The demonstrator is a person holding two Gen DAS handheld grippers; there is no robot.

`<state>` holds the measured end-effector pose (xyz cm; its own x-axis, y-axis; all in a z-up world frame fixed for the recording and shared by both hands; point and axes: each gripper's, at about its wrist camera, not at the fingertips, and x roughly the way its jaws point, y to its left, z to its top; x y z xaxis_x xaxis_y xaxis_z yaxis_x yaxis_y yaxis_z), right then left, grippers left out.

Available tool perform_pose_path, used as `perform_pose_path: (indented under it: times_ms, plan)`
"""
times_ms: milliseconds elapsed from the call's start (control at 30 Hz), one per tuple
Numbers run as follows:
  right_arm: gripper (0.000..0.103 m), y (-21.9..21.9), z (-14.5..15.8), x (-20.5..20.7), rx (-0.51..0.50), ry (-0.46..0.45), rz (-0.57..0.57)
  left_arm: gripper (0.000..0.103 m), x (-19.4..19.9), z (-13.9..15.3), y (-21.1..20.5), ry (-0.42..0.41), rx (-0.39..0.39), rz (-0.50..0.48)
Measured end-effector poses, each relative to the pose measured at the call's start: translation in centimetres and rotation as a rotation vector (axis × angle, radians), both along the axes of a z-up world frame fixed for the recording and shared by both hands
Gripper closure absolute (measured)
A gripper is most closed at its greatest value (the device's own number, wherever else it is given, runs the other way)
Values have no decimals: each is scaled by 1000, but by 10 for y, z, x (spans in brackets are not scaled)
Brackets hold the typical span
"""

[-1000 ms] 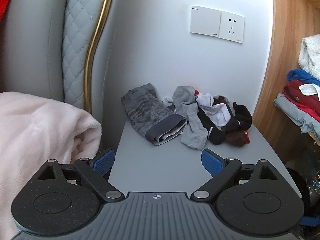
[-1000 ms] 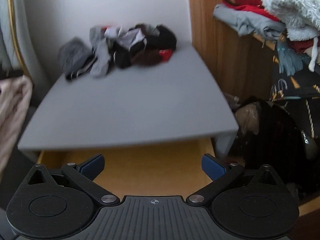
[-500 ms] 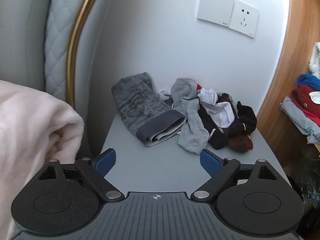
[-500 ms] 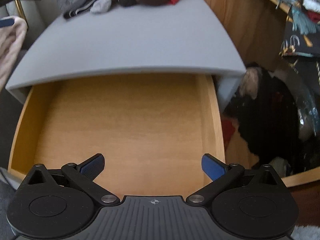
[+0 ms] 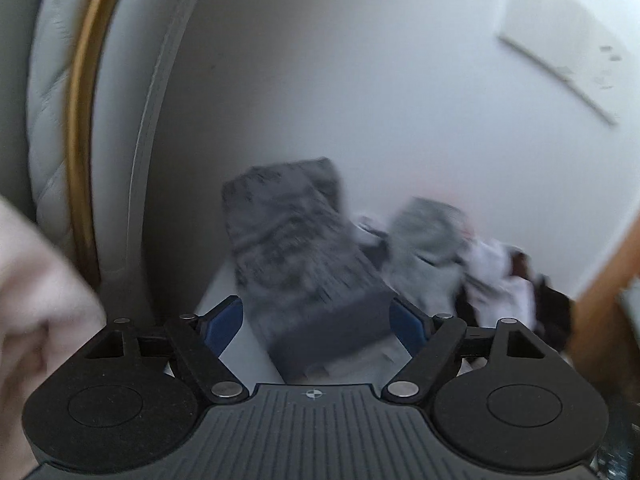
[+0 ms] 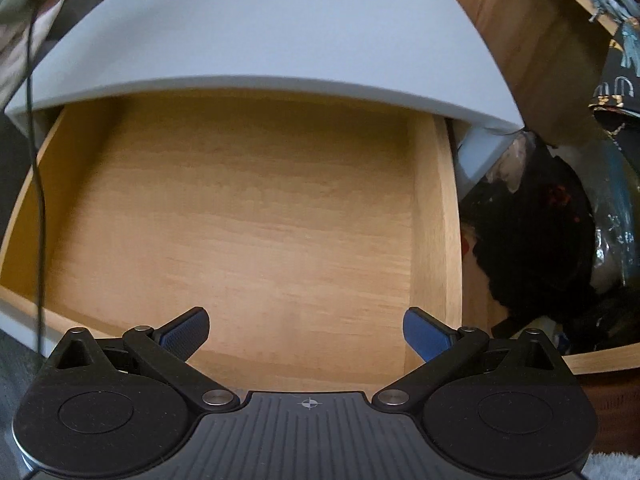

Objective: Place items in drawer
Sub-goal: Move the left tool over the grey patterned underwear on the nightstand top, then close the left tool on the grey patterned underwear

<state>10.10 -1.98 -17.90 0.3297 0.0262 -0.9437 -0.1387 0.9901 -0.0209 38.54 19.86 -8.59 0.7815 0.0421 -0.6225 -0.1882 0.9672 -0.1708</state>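
Both fingers (image 5: 408,322) seemingly flanking underwear (image 5: 304,256)

The left gripper (image 5: 316,326) is seen pitched moderately downward, its view heavily blurred. Its jaws have just been closing and are still spread; cloth lies between the blue pads (image 5: 224,326), but no pressing contact can be confirmed. The right gripper (image 6: 306,334) is pointed steeply downward. Its jaws are held wide apart, and nothing is gripped between its fingertips (image 6: 424,334).
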Motion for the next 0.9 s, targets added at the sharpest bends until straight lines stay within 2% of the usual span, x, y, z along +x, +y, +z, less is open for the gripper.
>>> perform_pose_path:
  times_ms: [167,333,500,700,733,767,800,833,900]
  plan:
    - [0,-3,-3,5,16,28,-31,20,38,-12,9,24,12,37]
    - [0,-3,-7,7,-10,49,-35,20,63,-27,19,62,-58,85]
    - [0,4,-16,6,-28,85,0,15,83,-36,21,96,-117,131]
    - [0,5,-17,5,-32,84,1,17,87,-47,1,120,-36,102]
    - [0,5,-18,6,-29,87,-3,20,84,-48,0,113,-26,101]
    - [0,4,-18,6,-28,88,-4,30,79,-49,-1,101,-25,98]
    - [0,4,-18,6,-28,88,-3,46,74,-50,-2,90,-16,91]
    - [0,5,-18,6,-29,88,-2,52,69,-50,-2,86,-24,75]
    - [0,5,-18,7,-29,87,3,73,60,-50,2,82,-65,61]
